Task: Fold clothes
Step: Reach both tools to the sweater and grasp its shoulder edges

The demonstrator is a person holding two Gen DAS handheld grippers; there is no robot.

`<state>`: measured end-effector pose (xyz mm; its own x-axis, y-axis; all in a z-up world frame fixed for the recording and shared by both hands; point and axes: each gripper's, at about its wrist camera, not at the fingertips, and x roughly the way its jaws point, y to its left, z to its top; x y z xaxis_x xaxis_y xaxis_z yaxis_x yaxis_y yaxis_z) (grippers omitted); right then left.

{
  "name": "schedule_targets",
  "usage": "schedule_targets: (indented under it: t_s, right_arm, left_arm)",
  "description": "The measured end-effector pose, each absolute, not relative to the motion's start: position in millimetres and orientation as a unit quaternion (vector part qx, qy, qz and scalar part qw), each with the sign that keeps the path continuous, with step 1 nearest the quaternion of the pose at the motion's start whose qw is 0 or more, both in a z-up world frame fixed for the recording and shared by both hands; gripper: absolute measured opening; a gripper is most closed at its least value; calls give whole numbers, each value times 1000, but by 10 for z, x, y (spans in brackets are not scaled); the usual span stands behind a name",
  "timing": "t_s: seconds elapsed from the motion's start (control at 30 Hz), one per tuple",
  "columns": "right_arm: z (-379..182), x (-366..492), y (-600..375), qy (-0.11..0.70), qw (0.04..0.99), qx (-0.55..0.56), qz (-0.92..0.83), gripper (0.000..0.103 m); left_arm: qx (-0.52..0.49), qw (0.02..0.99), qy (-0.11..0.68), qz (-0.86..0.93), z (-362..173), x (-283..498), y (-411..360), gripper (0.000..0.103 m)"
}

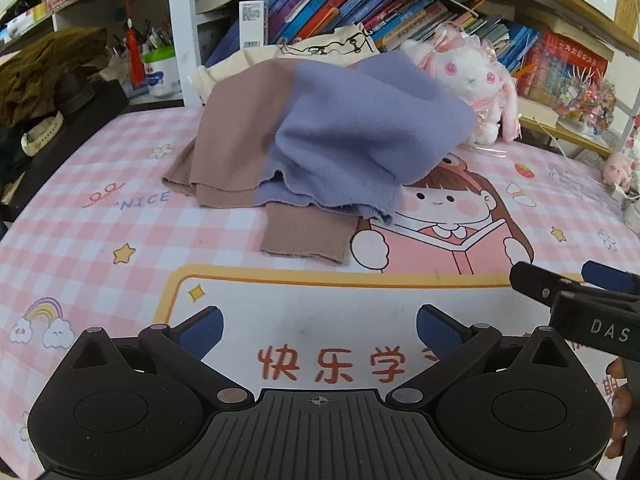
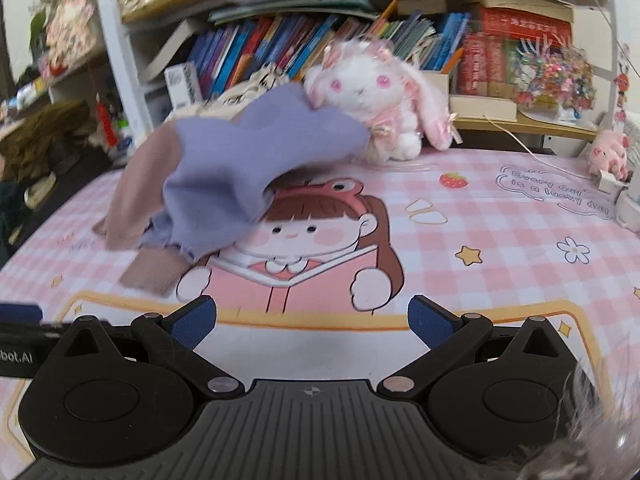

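Purple-and-brown sweater [image 1: 320,136] sits bunched on the pink checked mat [image 1: 100,240] ahead of me, left of centre, hem towards me, so my left gripper [image 1: 319,330] is nearer than my right gripper [image 2: 312,322], both spread wide and holding nothing.

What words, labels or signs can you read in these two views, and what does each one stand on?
"NICE": pink checked desk mat.
"快乐学": same mat; cut off after that.
"Every day is a lucky day": same mat.
"DAS": black right gripper; cut off.
"bot.AI": black left gripper; cut off.
Book spines, white barcode label: too small to read.
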<state>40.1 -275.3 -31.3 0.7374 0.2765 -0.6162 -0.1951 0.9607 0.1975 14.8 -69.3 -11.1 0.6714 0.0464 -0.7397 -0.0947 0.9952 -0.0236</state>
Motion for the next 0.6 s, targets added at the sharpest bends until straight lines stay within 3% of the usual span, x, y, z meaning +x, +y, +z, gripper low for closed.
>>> schedule_targets:
  t_s: [0.6]
  right_arm:
    - [-524, 854, -3203, 410, 882, 170, 160, 103]
  left_arm:
    - [112, 924, 365, 29, -169, 730, -1258, 103]
